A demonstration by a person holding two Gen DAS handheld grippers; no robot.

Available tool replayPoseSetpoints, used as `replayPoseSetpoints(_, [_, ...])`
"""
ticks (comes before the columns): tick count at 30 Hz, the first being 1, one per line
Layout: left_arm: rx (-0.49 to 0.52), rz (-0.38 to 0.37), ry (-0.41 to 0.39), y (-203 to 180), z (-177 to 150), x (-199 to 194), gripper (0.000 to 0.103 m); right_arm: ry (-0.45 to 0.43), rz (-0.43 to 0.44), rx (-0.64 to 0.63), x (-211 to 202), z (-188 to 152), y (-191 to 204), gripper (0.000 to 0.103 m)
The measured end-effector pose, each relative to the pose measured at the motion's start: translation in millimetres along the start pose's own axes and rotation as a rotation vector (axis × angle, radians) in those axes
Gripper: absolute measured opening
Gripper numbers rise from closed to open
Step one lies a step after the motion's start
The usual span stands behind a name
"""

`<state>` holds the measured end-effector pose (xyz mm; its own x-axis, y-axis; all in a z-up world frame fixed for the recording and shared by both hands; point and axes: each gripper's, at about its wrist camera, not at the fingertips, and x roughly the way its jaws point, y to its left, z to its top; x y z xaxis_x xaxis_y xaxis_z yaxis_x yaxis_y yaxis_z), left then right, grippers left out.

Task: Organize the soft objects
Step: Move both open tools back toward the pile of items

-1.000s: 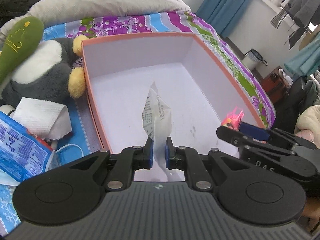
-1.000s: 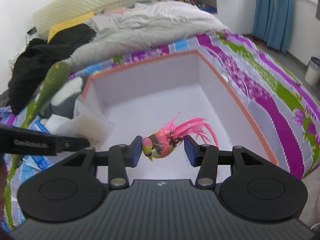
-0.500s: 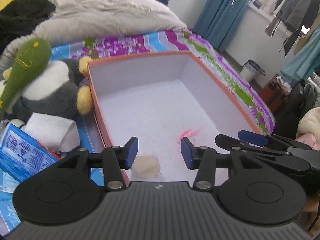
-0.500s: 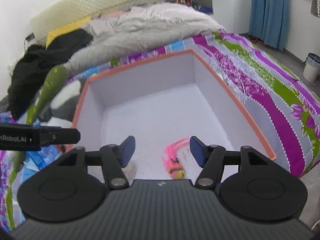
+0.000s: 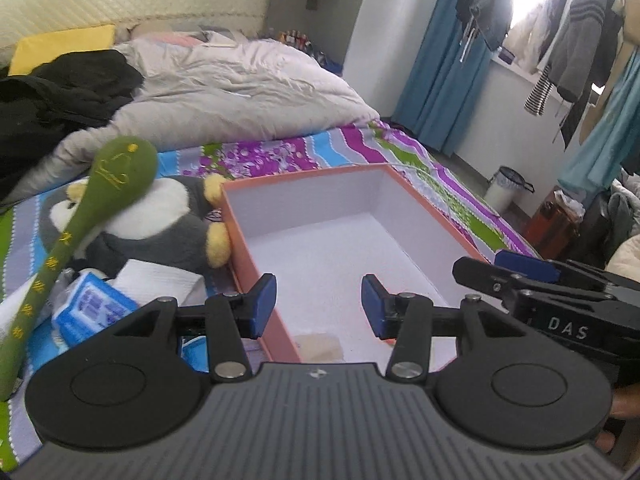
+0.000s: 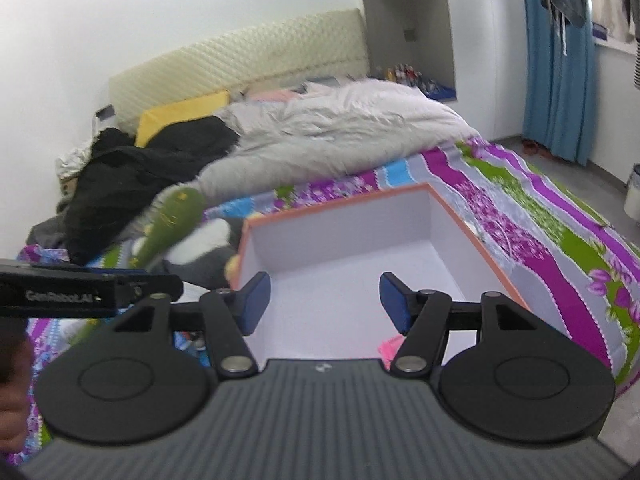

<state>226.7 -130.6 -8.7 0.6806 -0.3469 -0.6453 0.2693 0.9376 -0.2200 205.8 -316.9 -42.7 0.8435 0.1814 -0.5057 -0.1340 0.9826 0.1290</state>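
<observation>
An orange box with a white inside [image 5: 256, 280] [image 6: 472, 236] lies on the bed. My left gripper [image 5: 318, 306] is open and empty above its near left corner. A pale plastic packet [image 5: 318, 346] lies on the box floor just below it. My right gripper [image 6: 324, 304] is open and empty above the box's near end; it also shows in the left wrist view [image 5: 520, 276]. A pink feathered toy [image 6: 386, 348] lies on the box floor, mostly hidden under the right finger. A grey and white plush penguin [image 5: 160, 224] and a green plush stick [image 5: 80, 232] lie left of the box.
A folded white tissue [image 5: 156, 284] and a blue packet [image 5: 90, 306] lie by the penguin. A grey duvet [image 5: 224, 92] and black clothes [image 5: 52, 104] cover the bed's far end. A bin [image 5: 506, 188] and blue curtains [image 5: 440, 56] stand on the right.
Both grippers opened and dropped their loads into the box: the left let go of the plastic packet, the right the pink feathered toy. Both then lifted and tilted up, away from the box.
</observation>
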Motion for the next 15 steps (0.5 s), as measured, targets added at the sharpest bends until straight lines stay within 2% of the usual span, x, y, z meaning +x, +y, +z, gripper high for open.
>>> replayPoseSetpoints(7, [-0.015, 0.027, -0.048, 12.0, -12.6, -31.3, 0.053, -0.043, 0.061, -0.042, -15.8, -4.9, 28.3, 0.063])
replayPoseSetpoints(15, [-0.058, 0.067, -0.077, 36.7, -28.8, -60.9, 0.053, -0.045, 0.105, -0.071, -21.1, -18.5, 53.5, 0.063])
